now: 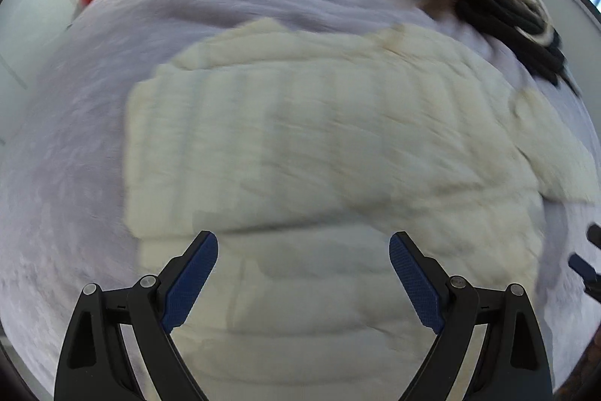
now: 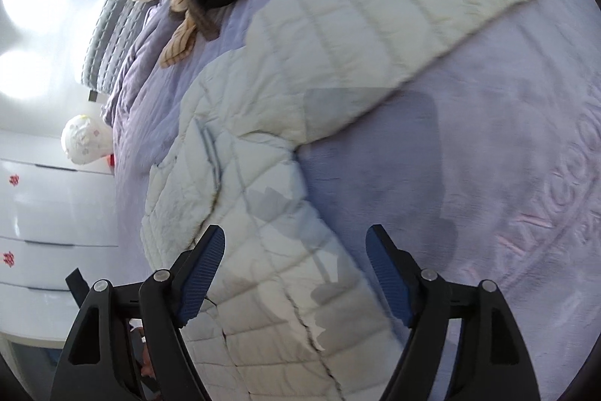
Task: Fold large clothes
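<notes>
Clearly soft, puffy, light, a bit slippery: cream quilted jacket (image 1: pixel 319 145) spread on lilac bed (image 1: pixel 67 145) just ahead of both tongs. Left tongs (image 1: pixel 303 252) and right tongs (image 2: pixel 295 245) apart, empty. Best pinched at sleeve (image 2: pixel 394 10) cuff or hem edge.

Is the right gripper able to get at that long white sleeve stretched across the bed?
Probably yes. The right gripper is open and empty above the white puffer jacket, and the sleeve lies flat on the lilac blanket with nothing on it.
</notes>
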Action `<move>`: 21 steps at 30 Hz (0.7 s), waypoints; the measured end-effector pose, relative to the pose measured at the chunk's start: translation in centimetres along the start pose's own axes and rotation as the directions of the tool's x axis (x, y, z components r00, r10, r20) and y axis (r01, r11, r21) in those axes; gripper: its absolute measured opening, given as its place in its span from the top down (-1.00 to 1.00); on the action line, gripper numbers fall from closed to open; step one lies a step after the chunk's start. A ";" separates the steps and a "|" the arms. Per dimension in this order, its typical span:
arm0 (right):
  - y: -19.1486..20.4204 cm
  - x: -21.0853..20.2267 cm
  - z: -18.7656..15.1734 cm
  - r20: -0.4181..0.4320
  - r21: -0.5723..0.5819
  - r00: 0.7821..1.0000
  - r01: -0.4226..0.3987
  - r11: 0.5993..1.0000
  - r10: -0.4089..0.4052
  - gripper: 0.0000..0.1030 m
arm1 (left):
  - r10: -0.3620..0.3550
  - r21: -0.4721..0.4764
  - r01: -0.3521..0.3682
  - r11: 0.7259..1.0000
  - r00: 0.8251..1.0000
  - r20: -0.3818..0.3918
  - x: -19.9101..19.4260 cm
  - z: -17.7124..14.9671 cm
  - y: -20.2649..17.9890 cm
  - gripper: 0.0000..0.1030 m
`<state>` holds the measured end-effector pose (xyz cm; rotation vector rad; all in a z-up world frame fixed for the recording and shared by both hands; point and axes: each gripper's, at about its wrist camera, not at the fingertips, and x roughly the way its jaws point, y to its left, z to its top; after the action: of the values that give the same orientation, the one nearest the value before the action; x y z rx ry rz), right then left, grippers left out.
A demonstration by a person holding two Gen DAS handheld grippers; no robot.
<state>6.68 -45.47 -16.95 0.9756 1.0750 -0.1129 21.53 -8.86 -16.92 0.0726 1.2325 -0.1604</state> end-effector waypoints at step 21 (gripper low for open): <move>-8.1 -4.0 4.9 0.184 0.119 0.982 0.027 0.993 -0.048 -1.00 | -0.005 0.143 0.013 0.990 0.999 -0.051 1.4 0.2 -13.4 -1.00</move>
<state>3.89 -55.23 -18.22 1.0276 0.9225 -0.2949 20.00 -22.20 -17.80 0.1973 1.2710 -0.2565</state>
